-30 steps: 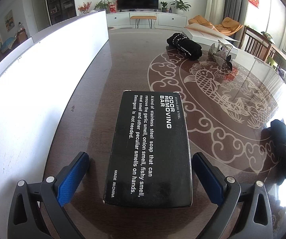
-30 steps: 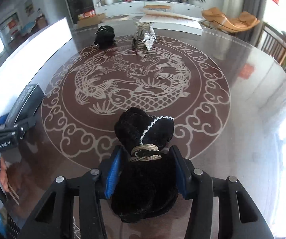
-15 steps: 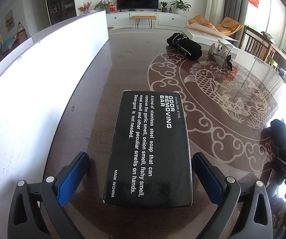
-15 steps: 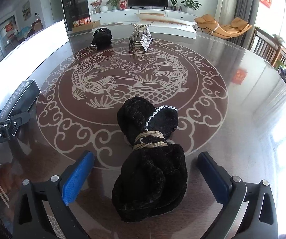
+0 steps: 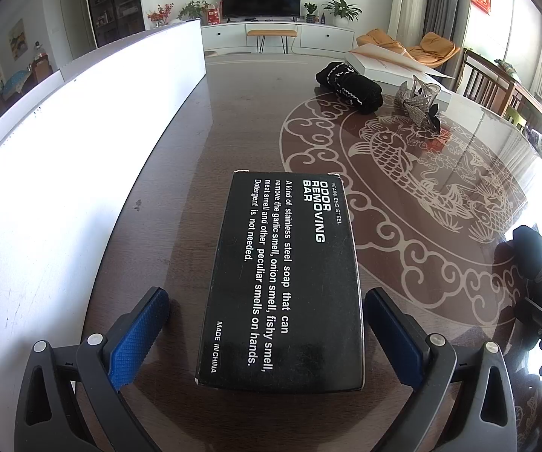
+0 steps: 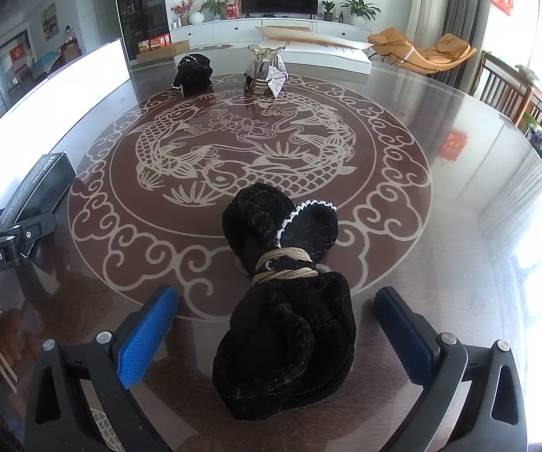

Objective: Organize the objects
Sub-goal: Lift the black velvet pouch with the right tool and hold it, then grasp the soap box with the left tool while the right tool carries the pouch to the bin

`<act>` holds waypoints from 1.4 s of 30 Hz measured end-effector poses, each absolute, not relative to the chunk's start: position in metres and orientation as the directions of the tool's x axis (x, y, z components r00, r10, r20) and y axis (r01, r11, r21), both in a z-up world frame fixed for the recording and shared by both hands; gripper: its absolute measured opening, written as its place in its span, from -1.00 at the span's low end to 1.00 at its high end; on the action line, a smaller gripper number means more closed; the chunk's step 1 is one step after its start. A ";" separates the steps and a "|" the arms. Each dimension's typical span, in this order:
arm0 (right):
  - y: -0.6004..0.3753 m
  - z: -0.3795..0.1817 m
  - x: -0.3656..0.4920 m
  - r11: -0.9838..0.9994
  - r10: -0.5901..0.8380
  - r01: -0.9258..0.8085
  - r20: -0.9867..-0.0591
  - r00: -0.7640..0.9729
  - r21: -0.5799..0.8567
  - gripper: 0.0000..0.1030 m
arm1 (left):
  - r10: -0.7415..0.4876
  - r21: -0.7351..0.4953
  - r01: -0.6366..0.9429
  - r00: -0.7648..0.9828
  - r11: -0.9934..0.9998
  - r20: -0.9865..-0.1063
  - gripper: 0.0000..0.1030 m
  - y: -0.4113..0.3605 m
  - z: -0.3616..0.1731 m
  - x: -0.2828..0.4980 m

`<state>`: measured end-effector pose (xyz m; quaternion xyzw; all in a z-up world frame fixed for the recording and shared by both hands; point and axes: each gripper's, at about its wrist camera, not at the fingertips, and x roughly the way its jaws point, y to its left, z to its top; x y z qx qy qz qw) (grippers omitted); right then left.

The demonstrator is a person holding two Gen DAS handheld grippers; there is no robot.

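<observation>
A black box [image 5: 284, 282] printed "ODOR REMOVING BAR" lies flat on the dark round table [image 5: 210, 120], between the blue pads of my left gripper [image 5: 267, 324], which stands open and clear of its sides. A black fuzzy bundle tied with tan cord [image 6: 282, 293] lies on the table between the pads of my right gripper [image 6: 276, 324], open wide with gaps on both sides. The same box [image 6: 39, 184] and the left gripper's body show at the left edge of the right wrist view.
A second black bundle [image 6: 193, 71] and a silver sparkly high-heeled shoe [image 6: 265, 73] sit at the far side, with a white flat box [image 6: 308, 47] behind them. A white board [image 5: 63, 143] runs along the table's left side. Wooden chairs [image 6: 508, 90] stand at the right.
My right gripper let go of the tied black bundle: its jaws went from pressing on it to wide open. The bundle stays on the table. The left gripper and box did not move.
</observation>
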<state>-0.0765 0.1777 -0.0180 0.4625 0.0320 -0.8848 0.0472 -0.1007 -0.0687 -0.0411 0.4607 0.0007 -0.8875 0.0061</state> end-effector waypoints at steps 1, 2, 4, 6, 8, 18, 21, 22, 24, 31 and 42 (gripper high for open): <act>0.178 -0.018 -0.077 -0.994 -0.054 0.113 -0.821 -0.568 -0.013 1.00 | -0.010 0.004 0.011 -0.575 -1.000 -0.818 1.00 -0.069 -0.041 -0.101; 0.178 -0.018 -0.076 -0.994 -0.054 0.113 -0.821 -0.568 -0.013 1.00 | -0.010 0.004 0.011 -0.575 -1.000 -0.818 1.00 -0.069 -0.041 -0.101; 0.178 -0.018 -0.076 -0.994 -0.054 0.113 -0.821 -0.568 -0.013 1.00 | -0.010 0.004 0.011 -0.575 -1.000 -0.818 1.00 -0.069 -0.041 -0.101; 0.178 -0.018 -0.076 -0.994 -0.054 0.113 -0.821 -0.568 -0.013 1.00 | -0.010 0.004 0.011 -0.575 -1.000 -0.818 1.00 -0.069 -0.041 -0.101; 0.178 -0.018 -0.076 -0.994 -0.054 0.113 -0.821 -0.568 -0.013 1.00 | -0.010 0.004 0.011 -0.575 -1.000 -0.818 1.00 -0.069 -0.041 -0.101; 0.177 -0.019 -0.076 -0.994 -0.054 0.113 -0.821 -0.568 -0.013 1.00 | -0.010 0.004 0.011 -0.575 -1.000 -0.818 1.00 -0.069 -0.041 -0.101; 0.178 -0.018 -0.077 -0.994 -0.056 0.112 -0.824 -0.564 -0.010 1.00 | -0.010 0.005 0.010 -0.573 -1.000 -0.820 1.00 -0.069 -0.041 -0.100; 0.178 -0.017 -0.078 -0.993 -0.059 0.118 -0.829 -0.557 -0.008 1.00 | -0.009 0.005 0.009 -0.571 -1.000 -0.821 1.00 -0.068 -0.042 -0.102; 0.180 -0.015 -0.081 -0.988 -0.079 0.151 -0.854 -0.514 0.000 1.00 | 0.011 0.003 -0.024 -0.552 -1.000 -0.834 1.00 -0.069 -0.041 -0.102; 0.195 0.010 -0.076 -0.989 -0.130 0.123 -0.849 -0.513 0.078 -0.41 | 0.060 -0.030 -0.061 -0.560 -0.998 -0.826 0.11 -0.066 -0.026 -0.086; 0.079 0.123 -0.072 -0.899 -0.417 0.370 -0.713 -0.564 0.233 -0.41 | 0.172 -0.238 -0.018 -0.745 -0.971 -0.644 0.11 -0.130 0.105 -0.014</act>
